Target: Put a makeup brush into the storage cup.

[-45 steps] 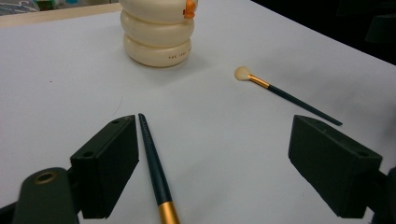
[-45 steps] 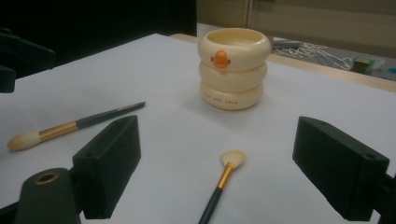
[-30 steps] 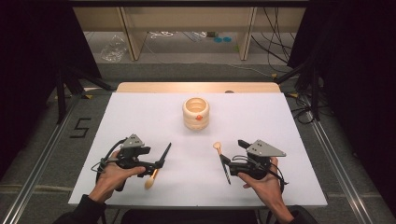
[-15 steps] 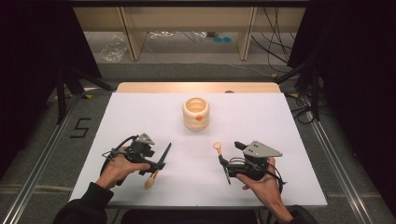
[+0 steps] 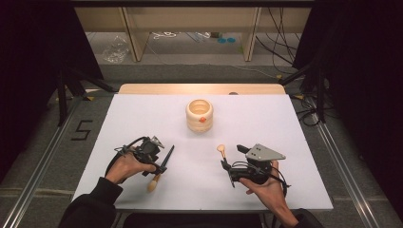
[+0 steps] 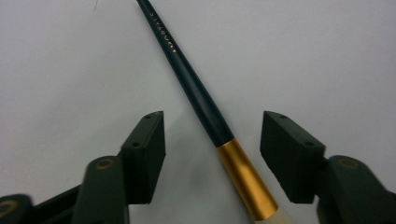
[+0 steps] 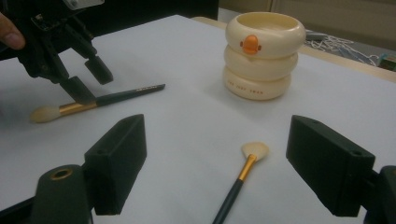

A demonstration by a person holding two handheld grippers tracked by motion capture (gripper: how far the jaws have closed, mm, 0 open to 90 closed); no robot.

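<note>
1. From the high view, your left tool (image 5: 159,164) sits low over the near left part of the white tabletop (image 5: 294,142), directly above the large brush (image 5: 159,172). That brush lies flat, its pale bristle head toward you and its dark handle pointing away to the right. Your right tool (image 5: 233,166) rests at the near right, with the small fan brush (image 5: 221,150) lying just beside its tip. The cream ring-shaped holder (image 5: 199,115) with the orange duck bill stands upright farther back, near the middle, well apart from both brushes.

2. In the left gripper view, your left tool (image 6: 212,149) straddles the large brush (image 6: 201,100) near where the dark handle meets the gold ferrule. Its jaws have just been closing and now stand half-way in, with a clear gap on each side, so the pads do not yet touch the brush.

3. In the right gripper view, your right tool (image 7: 215,177) has its jaws wide apart and grips nothing. The small fan brush (image 7: 243,175) lies on the tabletop between them, its fan-shaped bristles pointing toward the holder (image 7: 264,56). Farther off at the left, your left tool (image 7: 86,79) hangs over the large brush (image 7: 98,102), one jaw tip on either side of its ferrule end.
</note>
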